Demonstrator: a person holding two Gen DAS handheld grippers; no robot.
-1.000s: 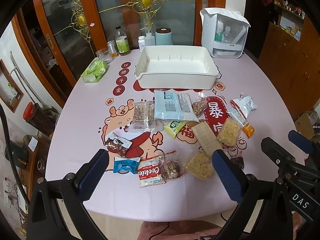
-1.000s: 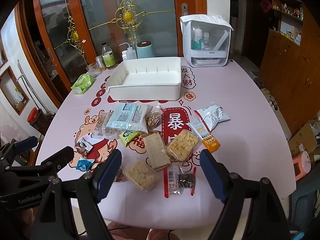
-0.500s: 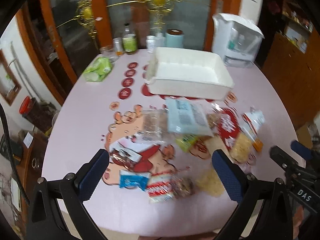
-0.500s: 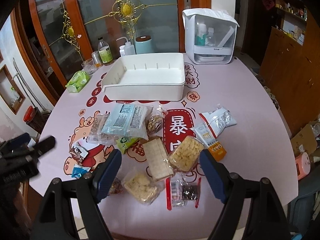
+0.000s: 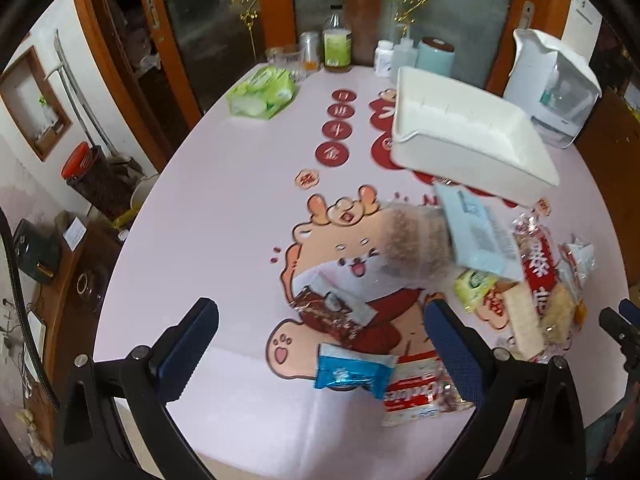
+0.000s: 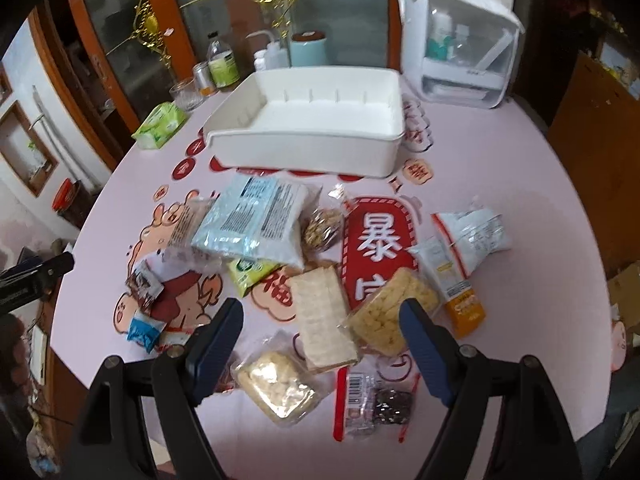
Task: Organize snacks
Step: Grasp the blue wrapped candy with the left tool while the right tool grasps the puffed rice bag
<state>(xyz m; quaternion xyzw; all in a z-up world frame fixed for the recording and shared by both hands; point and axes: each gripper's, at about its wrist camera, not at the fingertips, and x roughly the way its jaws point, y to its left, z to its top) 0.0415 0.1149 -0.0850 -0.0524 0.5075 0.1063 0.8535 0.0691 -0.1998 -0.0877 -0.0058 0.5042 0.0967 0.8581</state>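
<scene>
Several snack packets lie scattered on the pink table in front of an empty white bin [image 6: 320,120], also in the left wrist view [image 5: 472,140]. My left gripper [image 5: 320,332] is open and empty above a brown wrapper [image 5: 332,316] and a small blue packet [image 5: 352,370]. My right gripper [image 6: 322,336] is open and empty above a wafer pack [image 6: 322,316], with a cracker bag [image 6: 276,384] and a yellow puff bag [image 6: 390,312] beside it. A large pale blue bag [image 6: 256,216] lies mid-table.
A green tissue pack [image 5: 262,92], bottles [image 5: 338,46] and a white dispenser box [image 6: 460,40] stand at the table's far edge. A dark candy packet [image 6: 376,400] lies by the near edge. An orange-tipped sachet [image 6: 452,280] and a white foil bag [image 6: 476,234] lie right.
My left gripper has swung left and moved in toward the left-hand packets. My right gripper has moved forward and lower over the snack pile. Both stay open.
</scene>
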